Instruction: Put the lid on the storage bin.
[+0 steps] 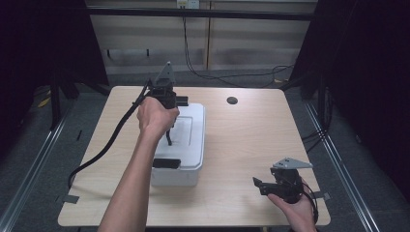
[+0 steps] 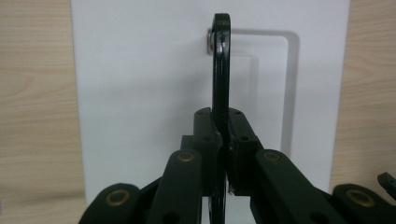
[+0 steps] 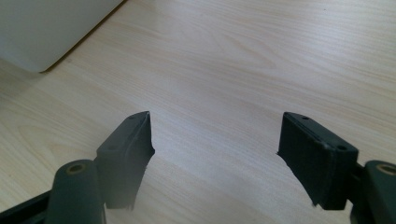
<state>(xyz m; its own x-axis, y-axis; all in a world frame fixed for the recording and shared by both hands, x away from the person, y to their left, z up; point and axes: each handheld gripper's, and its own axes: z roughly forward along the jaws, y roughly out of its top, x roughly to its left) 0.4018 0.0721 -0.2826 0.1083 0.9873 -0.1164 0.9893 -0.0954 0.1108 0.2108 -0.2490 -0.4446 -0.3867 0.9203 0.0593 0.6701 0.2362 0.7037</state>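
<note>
2 grippers are in use, each held in 1 hand. The left gripper point(image 1: 168, 137) stands over the white box point(image 1: 191, 159) left of centre in the high view, jaws pointing down. In the left gripper view its jaws are clamped on the black handle point(image 2: 221, 70), a thin bail raised upright from a recess in the lid point(image 2: 140, 93) and pinned at a metal pivot at the top centre of that frame. The handle has probably been swung up because it is the only graspable part on the flat lid.

The right gripper point(image 1: 263, 186) rests low on the table point(image 1: 251, 135) at the lower right of the high view, well apart from the box. In the right gripper view its jaws stand wide apart with nothing but bare wood between them; a corner of the box appears at the upper left of that frame. This looks like a standby pose that keeps the right side free.

A black latch point(image 1: 167, 163) sits at the near edge of the lid; whether it is fastened cannot be told.

Open room: bare table lies to the right of the box and beyond it, broken by 1 round hole point(image 1: 232, 100) at the upper centre. The left margin is narrower, and the left gripper's cable point(image 1: 104, 147) trails across it toward the lower left edge. The near wall of the box lies close to the front table edge.
</note>
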